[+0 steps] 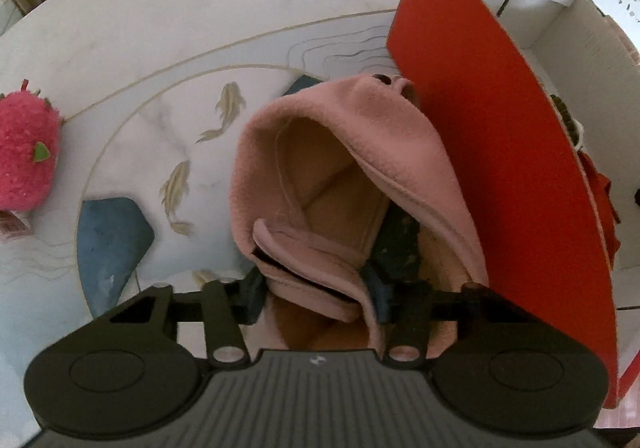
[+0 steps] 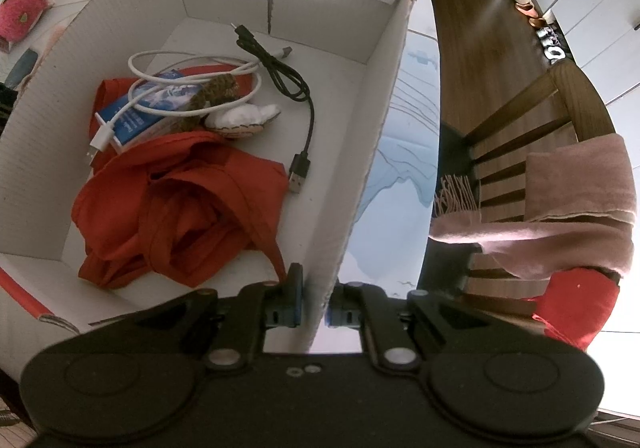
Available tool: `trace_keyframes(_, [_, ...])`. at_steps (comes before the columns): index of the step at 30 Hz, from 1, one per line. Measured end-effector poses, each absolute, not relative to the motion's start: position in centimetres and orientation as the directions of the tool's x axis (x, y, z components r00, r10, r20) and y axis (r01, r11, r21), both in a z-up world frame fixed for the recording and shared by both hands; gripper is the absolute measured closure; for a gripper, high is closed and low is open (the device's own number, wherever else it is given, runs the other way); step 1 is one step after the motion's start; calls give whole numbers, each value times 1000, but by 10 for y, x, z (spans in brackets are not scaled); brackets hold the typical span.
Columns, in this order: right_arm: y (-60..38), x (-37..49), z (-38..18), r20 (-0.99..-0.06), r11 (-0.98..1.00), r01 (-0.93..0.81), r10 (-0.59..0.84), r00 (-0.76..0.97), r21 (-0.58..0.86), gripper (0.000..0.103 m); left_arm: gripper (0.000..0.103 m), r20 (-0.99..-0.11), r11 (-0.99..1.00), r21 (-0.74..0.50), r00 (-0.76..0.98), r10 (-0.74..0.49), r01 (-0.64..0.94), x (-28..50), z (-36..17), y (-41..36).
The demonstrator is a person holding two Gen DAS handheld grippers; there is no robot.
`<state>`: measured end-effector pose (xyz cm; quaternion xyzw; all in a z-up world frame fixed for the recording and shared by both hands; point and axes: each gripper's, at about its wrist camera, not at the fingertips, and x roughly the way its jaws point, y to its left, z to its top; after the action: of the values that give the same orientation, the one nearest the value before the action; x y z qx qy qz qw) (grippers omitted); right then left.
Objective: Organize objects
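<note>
The left gripper (image 1: pixel 316 300) is closed on a pink slipper (image 1: pixel 340 176), its fingers pinching the heel edge; the slipper sits just beside the red outer wall of the box (image 1: pixel 500 168), toe pointing away, over a table (image 1: pixel 160 28) with fish patterns; a pink plush (image 1: pixel 24 152) lies well apart at the table's left. The right gripper (image 2: pixel 316 308) is clamped on the box's near wall (image 2: pixel 360 168), one finger inside, one outside; inside the box lie a red cloth (image 2: pixel 180 208), a black cable (image 2: pixel 288 88), a white cable (image 2: pixel 192 64) and a blue carton (image 2: pixel 160 104); a chair (image 2: pixel 540 136) draped with a pink scarf (image 2: pixel 572 208) stands beyond.
</note>
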<state>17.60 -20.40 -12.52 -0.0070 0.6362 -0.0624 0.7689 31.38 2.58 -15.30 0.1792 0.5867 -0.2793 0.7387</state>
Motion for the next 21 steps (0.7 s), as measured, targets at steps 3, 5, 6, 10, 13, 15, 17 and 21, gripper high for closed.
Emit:
trace_keyframes(3, [-204,176,-125,-978,992,87,-105,183,-90,95,88,-964,772,-48,173,-202,634,309,-148,25])
trace_keyframes(5, [-204,176,-125,-977,992,87,-106,183,-92,95,89,-961,778,-63,173,-216,625,308,-145,28])
trace_keyframes(6, [-204,176,-125,-977,992,86,-105,183,-91,95,90,-958,781,-69,176,-225,621,307,-142,29])
trace_keyframes(10, [-204,176,-125,-977,992,87,-104,185,-89,95,91,-939,787,-122,186,-289,605,305,-118,42])
trace_keyframes(13, [-204,175,-125,-977,992,85,-105,186,-91,95,91,-914,788,-165,208,-348,593,302,-89,52])
trace_keyframes(15, [-204,175,-125,-977,992,84,-105,186,-91,95,92,-895,783,-179,232,-381,595,299,-66,57])
trace_keyframes(17, [-204,176,-125,-977,992,83,-105,185,-91,95,92,-872,778,-196,256,-416,597,297,-43,59])
trace_keyframes(21, [-203,176,-126,-977,992,79,-109,185,-96,95,92,-826,757,-234,286,-486,610,295,5,60])
